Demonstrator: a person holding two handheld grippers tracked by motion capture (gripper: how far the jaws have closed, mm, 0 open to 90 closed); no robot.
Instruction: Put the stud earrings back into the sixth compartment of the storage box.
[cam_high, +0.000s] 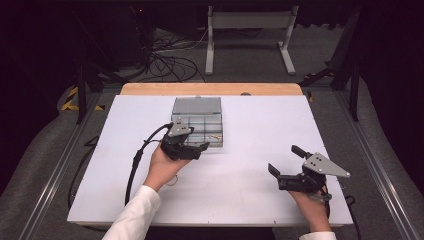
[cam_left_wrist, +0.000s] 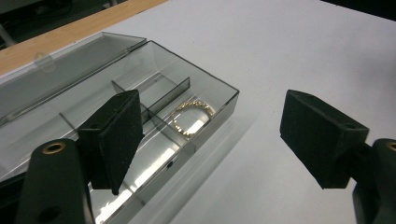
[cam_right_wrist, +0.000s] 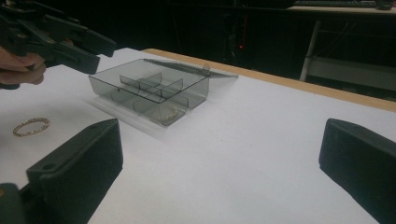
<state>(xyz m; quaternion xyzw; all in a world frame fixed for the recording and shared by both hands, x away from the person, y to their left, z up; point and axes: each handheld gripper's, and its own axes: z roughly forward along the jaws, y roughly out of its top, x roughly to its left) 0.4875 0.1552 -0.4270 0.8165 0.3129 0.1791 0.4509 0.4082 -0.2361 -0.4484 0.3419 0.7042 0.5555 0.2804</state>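
Fingers (cam_left_wrist: 116, 140) apart; two bracelets (cam_right_wrist: 31, 126), one box (cam_high: 197, 106).

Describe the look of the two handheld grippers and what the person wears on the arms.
Both the left gripper and the right gripper are black, each with two blocky matte jaws and a grey three-cornered plate dotted with small holes on top. A brass-coloured ring marks the left gripper's jaw arm. A black cable trails from the left one. The sleeves are white.
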